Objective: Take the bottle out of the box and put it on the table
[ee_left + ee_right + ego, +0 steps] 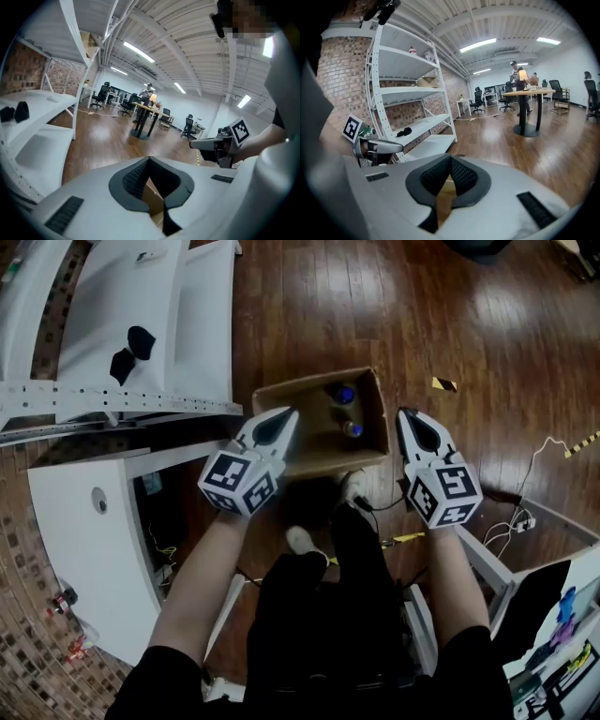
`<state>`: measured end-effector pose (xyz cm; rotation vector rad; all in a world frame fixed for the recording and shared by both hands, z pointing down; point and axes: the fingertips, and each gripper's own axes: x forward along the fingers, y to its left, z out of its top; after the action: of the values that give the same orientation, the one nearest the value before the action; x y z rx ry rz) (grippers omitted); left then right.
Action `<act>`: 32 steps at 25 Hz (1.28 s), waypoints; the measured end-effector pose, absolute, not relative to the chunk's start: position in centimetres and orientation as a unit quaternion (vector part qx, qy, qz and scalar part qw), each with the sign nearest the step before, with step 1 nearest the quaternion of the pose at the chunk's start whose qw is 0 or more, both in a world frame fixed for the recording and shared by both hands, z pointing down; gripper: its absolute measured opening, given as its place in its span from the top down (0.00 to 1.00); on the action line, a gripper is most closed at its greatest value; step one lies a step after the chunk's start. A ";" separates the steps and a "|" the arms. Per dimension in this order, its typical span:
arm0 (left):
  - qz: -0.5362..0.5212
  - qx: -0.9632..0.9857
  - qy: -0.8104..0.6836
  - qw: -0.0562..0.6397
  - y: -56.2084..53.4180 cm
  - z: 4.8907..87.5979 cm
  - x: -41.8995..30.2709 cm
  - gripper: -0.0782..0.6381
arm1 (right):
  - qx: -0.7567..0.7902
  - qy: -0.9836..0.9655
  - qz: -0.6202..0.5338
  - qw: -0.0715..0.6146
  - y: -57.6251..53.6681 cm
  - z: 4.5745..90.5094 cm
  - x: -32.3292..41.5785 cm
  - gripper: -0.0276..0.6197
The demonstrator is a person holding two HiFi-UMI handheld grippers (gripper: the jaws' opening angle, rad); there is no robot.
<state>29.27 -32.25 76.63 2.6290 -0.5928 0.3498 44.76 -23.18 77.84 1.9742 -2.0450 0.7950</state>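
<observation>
Floor (487, 324): dark wooden boards run across the room; a strip of yellow-and-black tape (443, 383) lies at 1 o'clock from the person.
Box (305, 413): open cardboard carton on the floor at 12 o'clock, just ahead of the person's shoes (300, 540).
Far bottle (345, 393): stands inside the box on its right side, blue cap up.
Near bottle (353, 428): also in the box, just on the 6 o'clock side of the far one, blue cap up.
Left gripper (286, 413): jaws together with nothing between them; the tip hangs over the box's left edge, at 9 o'clock from the bottles. In its own view only cardboard shows behind the joined tips.
Right gripper (405, 415): jaws likewise closed and empty, just outside the box's right wall, at 3 o'clock from the near bottle.
Table (84, 521): white top at 8 o'clock, well apart from the box.
Shelving (141, 324): white racks at 10 o'clock, with two dark objects (131, 352) on one level.
Background: in the right gripper view a person (518, 75) stands at a tall round table (529, 93) at 2 o'clock, with office chairs beyond and brick wall behind the racks.
</observation>
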 end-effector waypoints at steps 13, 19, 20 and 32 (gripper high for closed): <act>0.088 0.989 -0.070 0.097 -30.7 97.7 33.6 0.89 | 0.700 -0.692 0.156 0.084 -27.9 97.3 44.6 0.95; 0.077 0.996 -0.001 0.048 -28.4 102.3 34.9 0.89 | 0.698 -0.706 0.091 0.077 -29.3 98.2 42.9 0.95; 0.084 0.995 0.009 0.047 -28.1 103.1 35.2 0.89 | 0.698 -0.707 0.094 0.068 -29.4 98.1 42.8 0.95; 0.119 0.985 0.117 0.048 -23.1 113.2 40.4 0.56 | 0.742 -0.656 0.136 0.006 -25.1 99.7 49.7 0.95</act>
<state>40.38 -23.05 113.19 3.0031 0.3565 0.3630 49.67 -25.13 99.70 2.3236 -2.0533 0.4267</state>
